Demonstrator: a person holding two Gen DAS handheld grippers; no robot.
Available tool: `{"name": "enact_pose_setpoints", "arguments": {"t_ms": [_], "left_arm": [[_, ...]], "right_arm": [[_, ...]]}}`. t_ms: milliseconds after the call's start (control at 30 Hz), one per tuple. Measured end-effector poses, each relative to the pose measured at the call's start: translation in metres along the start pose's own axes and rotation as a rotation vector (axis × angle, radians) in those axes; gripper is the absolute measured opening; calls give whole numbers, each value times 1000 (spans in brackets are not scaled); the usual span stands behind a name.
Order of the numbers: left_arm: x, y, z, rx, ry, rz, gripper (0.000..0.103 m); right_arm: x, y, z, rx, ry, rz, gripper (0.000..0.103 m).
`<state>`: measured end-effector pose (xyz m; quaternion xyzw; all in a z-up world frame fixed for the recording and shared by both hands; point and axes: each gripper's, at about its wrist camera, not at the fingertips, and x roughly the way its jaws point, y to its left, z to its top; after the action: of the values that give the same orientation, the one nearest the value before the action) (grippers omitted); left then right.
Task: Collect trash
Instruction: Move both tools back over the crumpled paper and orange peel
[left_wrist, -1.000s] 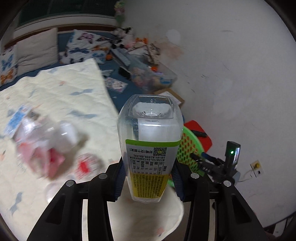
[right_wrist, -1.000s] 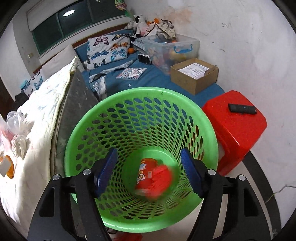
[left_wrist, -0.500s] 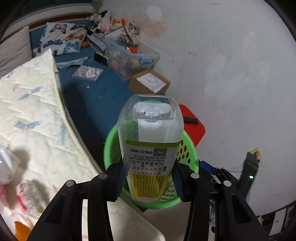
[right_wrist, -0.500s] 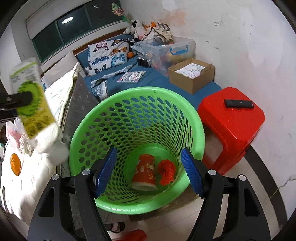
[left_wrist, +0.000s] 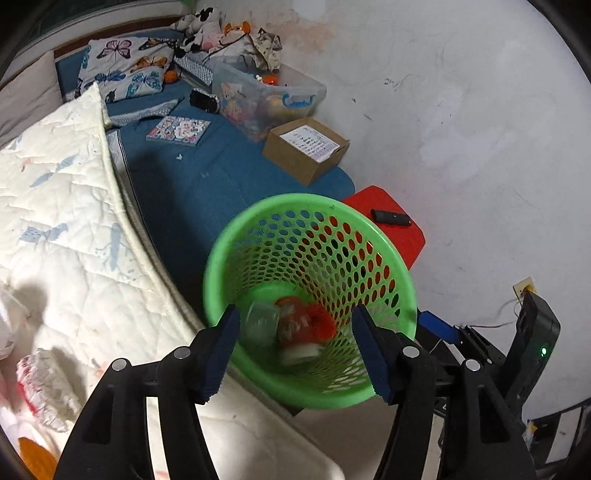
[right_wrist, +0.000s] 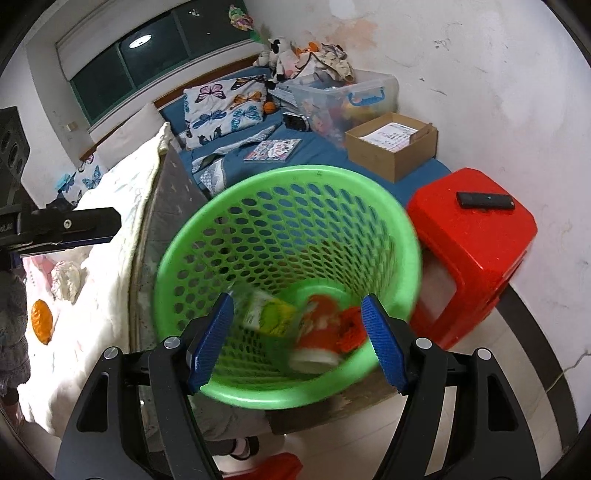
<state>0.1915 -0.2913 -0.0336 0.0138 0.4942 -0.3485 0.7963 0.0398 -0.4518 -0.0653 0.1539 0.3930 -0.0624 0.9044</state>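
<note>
A green mesh basket (left_wrist: 384, 254) (right_wrist: 207, 236) stands beside the bed. Inside lie a clear bottle with a green-yellow label (right_wrist: 264, 314) (left_wrist: 258, 325), blurred, a red paper cup (right_wrist: 317, 332) (left_wrist: 295, 328) and a red crumpled scrap (right_wrist: 351, 330) (left_wrist: 321, 325). My left gripper (left_wrist: 295, 347) is open and empty above the basket's near rim. My right gripper (right_wrist: 297, 339) is open and empty over the basket. The left gripper's arm (right_wrist: 62, 229) shows at the left of the right wrist view.
A red stool (right_wrist: 476, 236) (left_wrist: 391, 229) with a black remote (right_wrist: 484, 200) stands right of the basket. The cream quilt (left_wrist: 62, 229) holds crumpled wrappers (left_wrist: 40, 384) and an orange piece (right_wrist: 41, 321). A cardboard box (left_wrist: 306, 151) and a plastic bin (left_wrist: 266, 99) sit on the blue mat.
My left gripper has opened and the bottle has dropped into the basket. The left gripper moved over the basket. The basket appears blurred and shifted.
</note>
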Motion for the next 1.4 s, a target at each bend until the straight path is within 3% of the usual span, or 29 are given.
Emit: {"name": "enact_pose_setpoints", "arguments": {"t_ms": [367, 733, 1400], "left_arm": [[-68, 29, -47, -27, -89, 74, 60], [-135, 83, -98, -117, -186, 201, 64], [-191, 174, -186, -353, -230, 308, 64]], "right_arm": [[-20, 41, 0, -68, -24, 60, 72], [-24, 105, -1, -179, -20, 135, 73], [19, 247, -8, -434, 63, 317, 72]]}}
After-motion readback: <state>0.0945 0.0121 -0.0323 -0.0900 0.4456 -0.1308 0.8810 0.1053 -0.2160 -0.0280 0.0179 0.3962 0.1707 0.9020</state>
